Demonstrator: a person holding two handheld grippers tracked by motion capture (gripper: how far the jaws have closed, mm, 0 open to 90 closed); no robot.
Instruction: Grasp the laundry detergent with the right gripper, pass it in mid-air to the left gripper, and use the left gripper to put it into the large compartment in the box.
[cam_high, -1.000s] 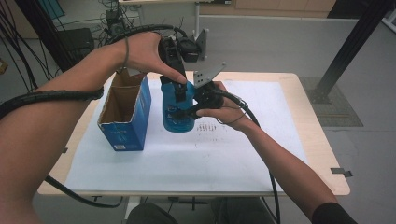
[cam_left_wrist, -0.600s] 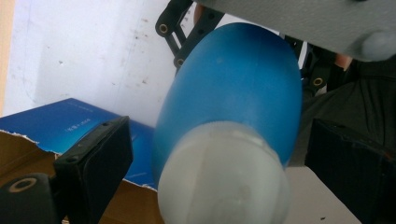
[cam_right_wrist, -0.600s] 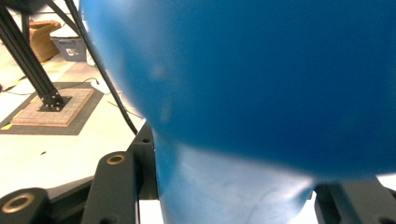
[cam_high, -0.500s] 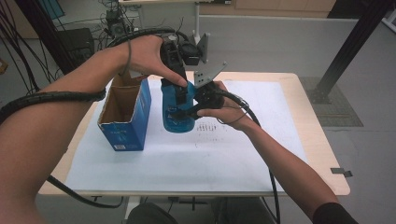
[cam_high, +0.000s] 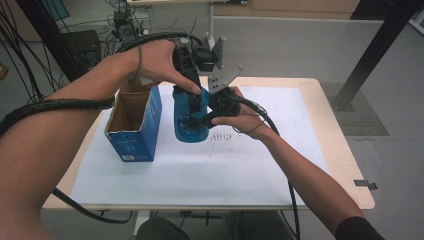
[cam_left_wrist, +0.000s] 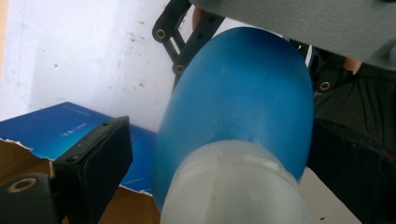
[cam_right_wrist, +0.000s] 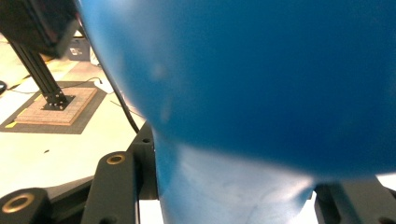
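1. Your right gripper (cam_high: 200, 117) is clenched on the blue bottle (cam_high: 189, 122), held upright at the frame's centre, above the white sheet (cam_high: 200, 165).
2. Your left gripper (cam_high: 192, 97) comes down over the bottle's top; you cannot tell whether its jaws press it.
3. The open blue box (cam_high: 135, 122) stands just left of the bottle.

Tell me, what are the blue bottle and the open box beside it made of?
The blue bottle looks like matte, slightly translucent plastic with a frosted whitish neck, judging by its soft sheen. The open box seems to be cardboard: brown raw inside, torn flap edge, glossy blue print outside.
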